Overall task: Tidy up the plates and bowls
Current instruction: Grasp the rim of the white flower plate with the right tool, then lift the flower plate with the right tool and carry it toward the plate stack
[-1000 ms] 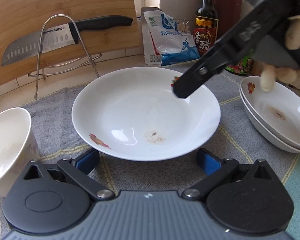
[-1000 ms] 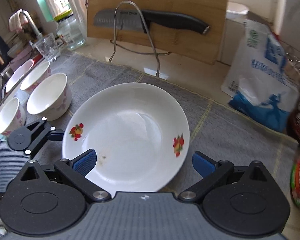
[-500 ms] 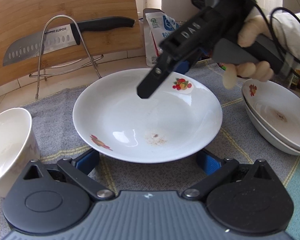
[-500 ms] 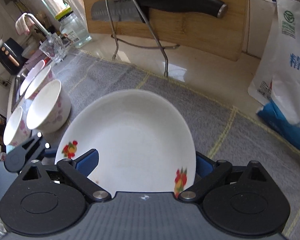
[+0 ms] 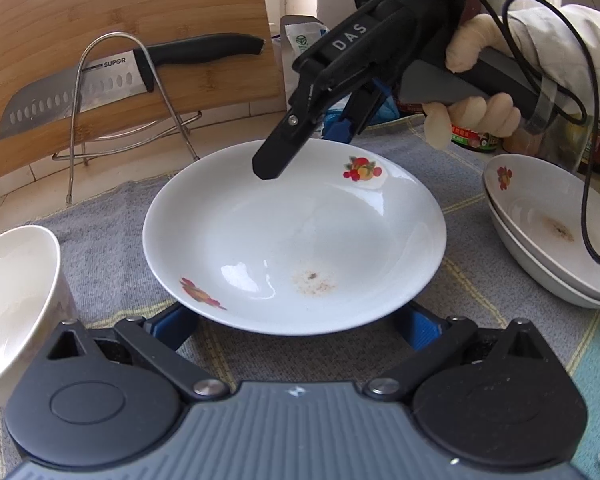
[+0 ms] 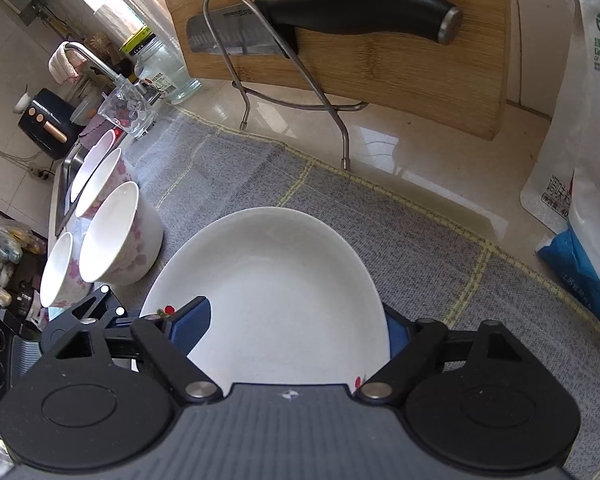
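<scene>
A white plate (image 5: pixel 292 240) with fruit decals lies on the grey mat (image 5: pixel 100 224). My left gripper (image 5: pixel 298 330) is open, its blue pads (image 5: pixel 176 326) low on either side of the plate's near rim. A gloved hand holds my right gripper (image 5: pixel 304 148) tilted down over the far rim. In the right wrist view the right gripper (image 6: pixel 292 328) straddles the plate (image 6: pixel 284 280): one pad (image 6: pixel 190 322) hangs over the inside, the other sits outside the rim. Its jaws are closing with the rim between them, and neither pad visibly presses.
Two stacked plates (image 5: pixel 540 220) sit at the right and a white bowl (image 5: pixel 12 292) at the left. Several flowered bowls (image 6: pixel 116 236) stand beside the sink. A cutting board (image 5: pixel 132 40), knife (image 5: pixel 80 92) and wire rack (image 5: pixel 112 92) stand behind, with a salt bag (image 6: pixel 580 140) nearby.
The right gripper has swung left over the plate's far rim, tipped further down, and its jaws have narrowed around the rim. The left gripper and plate have stayed put.
</scene>
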### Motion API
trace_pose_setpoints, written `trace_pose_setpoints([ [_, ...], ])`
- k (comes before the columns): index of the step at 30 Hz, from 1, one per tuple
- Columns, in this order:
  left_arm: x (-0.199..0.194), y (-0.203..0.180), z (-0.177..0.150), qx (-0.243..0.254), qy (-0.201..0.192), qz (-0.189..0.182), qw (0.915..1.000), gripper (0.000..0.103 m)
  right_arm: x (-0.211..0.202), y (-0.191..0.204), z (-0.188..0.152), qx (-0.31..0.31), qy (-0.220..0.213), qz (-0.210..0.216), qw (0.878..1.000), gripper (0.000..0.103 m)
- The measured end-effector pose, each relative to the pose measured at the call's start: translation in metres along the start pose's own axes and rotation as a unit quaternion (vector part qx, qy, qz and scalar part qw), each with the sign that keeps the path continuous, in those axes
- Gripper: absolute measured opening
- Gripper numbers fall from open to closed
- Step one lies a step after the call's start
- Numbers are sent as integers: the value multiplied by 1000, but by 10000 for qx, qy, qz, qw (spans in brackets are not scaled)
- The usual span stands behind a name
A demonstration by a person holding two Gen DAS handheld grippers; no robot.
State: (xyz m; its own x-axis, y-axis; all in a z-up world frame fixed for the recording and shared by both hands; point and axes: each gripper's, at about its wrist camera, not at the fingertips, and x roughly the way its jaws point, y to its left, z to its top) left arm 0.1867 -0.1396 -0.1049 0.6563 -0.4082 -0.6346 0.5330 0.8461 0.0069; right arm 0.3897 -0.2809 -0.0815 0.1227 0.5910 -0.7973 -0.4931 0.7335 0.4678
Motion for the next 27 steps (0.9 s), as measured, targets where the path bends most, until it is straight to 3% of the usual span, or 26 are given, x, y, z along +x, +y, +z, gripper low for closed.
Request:
trace_pose_setpoints([
  [27,-13,1,12,173,133,30,9998,99,-18,14,-9,160,-130,41,9998,90],
])
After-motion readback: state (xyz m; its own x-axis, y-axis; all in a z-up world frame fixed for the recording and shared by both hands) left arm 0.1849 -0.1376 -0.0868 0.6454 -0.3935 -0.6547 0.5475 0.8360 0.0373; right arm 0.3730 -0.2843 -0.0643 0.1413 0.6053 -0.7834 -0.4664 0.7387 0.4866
